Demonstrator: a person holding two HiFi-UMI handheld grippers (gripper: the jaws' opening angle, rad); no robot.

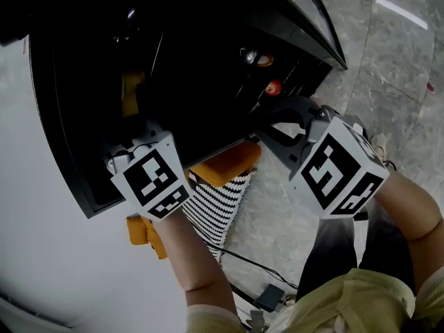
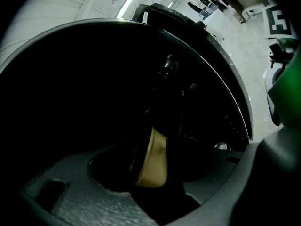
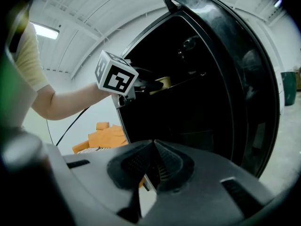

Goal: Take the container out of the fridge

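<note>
A tan, yellowish container [image 1: 132, 92] stands deep in the dark open fridge [image 1: 76, 151]. My left gripper [image 1: 139, 134] reaches into the fridge toward it. In the left gripper view the container [image 2: 153, 159] sits between the wide-open jaws of my left gripper [image 2: 150, 178], and dark gaps show on both sides of it. From the right gripper view, the left gripper [image 3: 150, 84] reaches to the container [image 3: 163, 82] on a shelf. My right gripper [image 1: 277, 120] hovers outside by the door, and its own view shows the right gripper [image 3: 153, 168] shut on nothing.
The fridge door [image 1: 305, 19] stands open at the right, with red-topped items [image 1: 274, 87] on its shelves. An orange cushion on a black-and-white striped stool [image 1: 222, 186] stands on the marble floor below the fridge. A black cable [image 1: 257, 262] runs over the floor.
</note>
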